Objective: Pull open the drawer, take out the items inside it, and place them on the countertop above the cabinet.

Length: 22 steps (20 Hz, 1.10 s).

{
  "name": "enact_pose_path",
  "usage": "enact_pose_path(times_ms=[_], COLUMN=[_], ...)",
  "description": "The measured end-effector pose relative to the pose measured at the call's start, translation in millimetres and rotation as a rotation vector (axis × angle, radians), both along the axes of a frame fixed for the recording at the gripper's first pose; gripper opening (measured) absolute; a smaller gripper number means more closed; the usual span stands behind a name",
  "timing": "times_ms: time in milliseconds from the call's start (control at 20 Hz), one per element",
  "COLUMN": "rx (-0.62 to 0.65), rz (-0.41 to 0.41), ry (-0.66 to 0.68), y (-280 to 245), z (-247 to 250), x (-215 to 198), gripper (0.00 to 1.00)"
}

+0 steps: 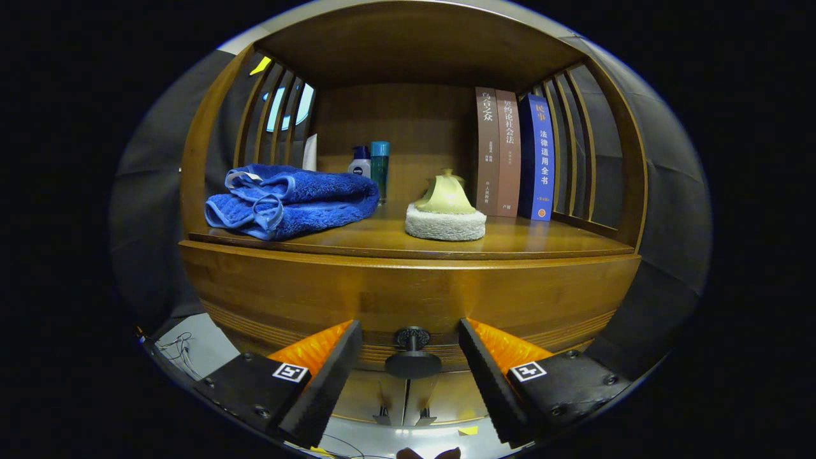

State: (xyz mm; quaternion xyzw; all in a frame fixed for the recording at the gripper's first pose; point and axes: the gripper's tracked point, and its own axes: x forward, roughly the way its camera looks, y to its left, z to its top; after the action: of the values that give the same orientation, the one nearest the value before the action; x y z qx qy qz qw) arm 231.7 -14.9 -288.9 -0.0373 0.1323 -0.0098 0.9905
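Your fingers spread open around the drawer's dark round knob, not touching.
Drawer front shut, glossy wood; bench mid-frame carries blue towel, sponge, books.

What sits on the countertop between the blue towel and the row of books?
A pale round sponge with a yellow-green handle; the gripper is open around the drawer knob.

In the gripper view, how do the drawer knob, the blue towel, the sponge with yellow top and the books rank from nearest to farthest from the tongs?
1. Drawer knob: between the open fingers of the tongs, on the drawer front.
2. Sponge with yellow top: on the countertop above, near its front.
3. Blue towel: on the countertop, left of the sponge; too close to the sponge to rank surely.
4. Books: upright at the back right.
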Motion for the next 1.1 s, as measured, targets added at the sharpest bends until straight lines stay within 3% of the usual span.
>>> enact_pose_path(times_ms=[400, 1100], rx=[-0.006, 0.076], rz=[0.016, 0.077], ry=[-0.007, -0.107], y=[2.0, 21.8], z=[7.9, 150.7], x=[-6.2, -95.8], gripper=[0.99, 0.99])
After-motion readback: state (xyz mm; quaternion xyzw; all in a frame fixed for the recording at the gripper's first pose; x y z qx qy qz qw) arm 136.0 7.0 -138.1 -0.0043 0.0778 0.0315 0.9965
